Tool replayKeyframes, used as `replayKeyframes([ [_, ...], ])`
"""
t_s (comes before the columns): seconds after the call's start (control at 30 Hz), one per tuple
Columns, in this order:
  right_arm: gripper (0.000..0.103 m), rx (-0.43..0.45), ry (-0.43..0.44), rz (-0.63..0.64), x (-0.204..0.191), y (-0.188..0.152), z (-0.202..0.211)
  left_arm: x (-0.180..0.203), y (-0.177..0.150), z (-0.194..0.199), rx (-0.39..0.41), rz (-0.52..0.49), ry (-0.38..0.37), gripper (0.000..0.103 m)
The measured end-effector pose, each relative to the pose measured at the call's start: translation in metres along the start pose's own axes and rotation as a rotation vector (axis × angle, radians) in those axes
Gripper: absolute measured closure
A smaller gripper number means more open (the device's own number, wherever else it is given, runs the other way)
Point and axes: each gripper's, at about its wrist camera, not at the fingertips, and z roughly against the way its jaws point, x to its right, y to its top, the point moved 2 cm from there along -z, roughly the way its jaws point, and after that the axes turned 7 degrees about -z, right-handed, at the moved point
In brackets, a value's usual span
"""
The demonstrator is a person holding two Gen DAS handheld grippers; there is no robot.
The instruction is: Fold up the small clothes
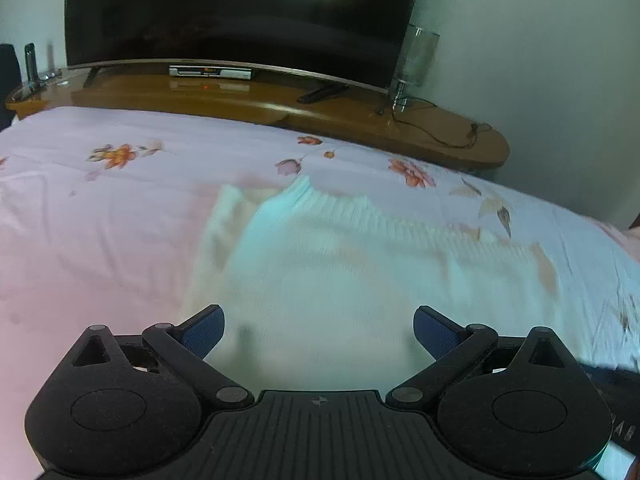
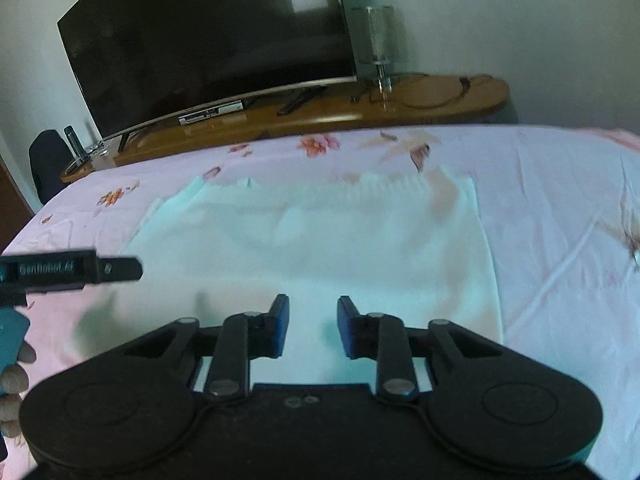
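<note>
A small pale mint knitted garment (image 1: pixel 320 264) lies spread flat on the floral bedsheet (image 1: pixel 100 216); it also shows in the right wrist view (image 2: pixel 320 240). My left gripper (image 1: pixel 319 330) is open wide, hovering over the garment's near edge with nothing between its blue pads (image 1: pixel 204 330). My right gripper (image 2: pixel 313 328) is open with a narrower gap, above the garment's near edge, empty. The left gripper's body (image 2: pixel 72 270) shows at the left of the right wrist view. Both views are motion-blurred.
A wooden TV bench (image 1: pixel 280 104) runs beyond the bed with a large dark TV (image 1: pixel 240 12), a set-top box (image 1: pixel 212 73), a remote (image 1: pixel 320 94), a glass lamp (image 1: pixel 418 56) and cables. The bed's far edge borders the bench.
</note>
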Motion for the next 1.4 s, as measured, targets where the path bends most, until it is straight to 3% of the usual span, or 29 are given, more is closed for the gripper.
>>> replayKeyframes([
  [0.2, 0.08, -0.01, -0.016, -0.036, -0.011, 0.013, -0.032, -0.011, -0.001, -0.045, -0.05, 0.027, 0.053, 0.003],
  [0.33, 0.079, -0.007, -0.022, -0.038, -0.015, 0.019, -0.048, -0.016, -0.009, -0.055, -0.071, -0.026, 0.117, 0.003],
  [0.43, 0.078, -0.076, -0.056, 0.032, -0.016, 0.01, -0.07, -0.019, -0.009, -0.054, -0.074, -0.011, 0.112, 0.003],
  [0.5, 0.078, -0.055, -0.073, 0.1, -0.019, 0.007, -0.074, -0.021, -0.008, -0.05, -0.08, 0.008, 0.11, 0.003],
  [0.67, 0.075, -0.023, -0.025, 0.048, -0.024, 0.019, -0.062, -0.028, -0.023, -0.047, -0.106, 0.029, 0.091, 0.003],
  [0.77, 0.075, -0.077, -0.052, 0.092, -0.027, 0.01, -0.08, -0.03, -0.027, -0.043, -0.093, 0.05, 0.08, 0.003],
  [0.97, 0.073, -0.031, -0.007, 0.03, -0.029, 0.014, -0.056, -0.036, -0.032, -0.022, -0.117, 0.116, -0.001, 0.003],
  [1.2, 0.071, -0.079, -0.057, 0.056, -0.035, -0.001, -0.056, -0.041, -0.053, -0.002, -0.149, 0.128, -0.032, 0.003],
  [1.4, 0.068, -0.053, -0.046, 0.01, -0.036, -0.003, -0.043, -0.043, -0.065, 0.013, -0.174, 0.152, -0.061, 0.003],
])
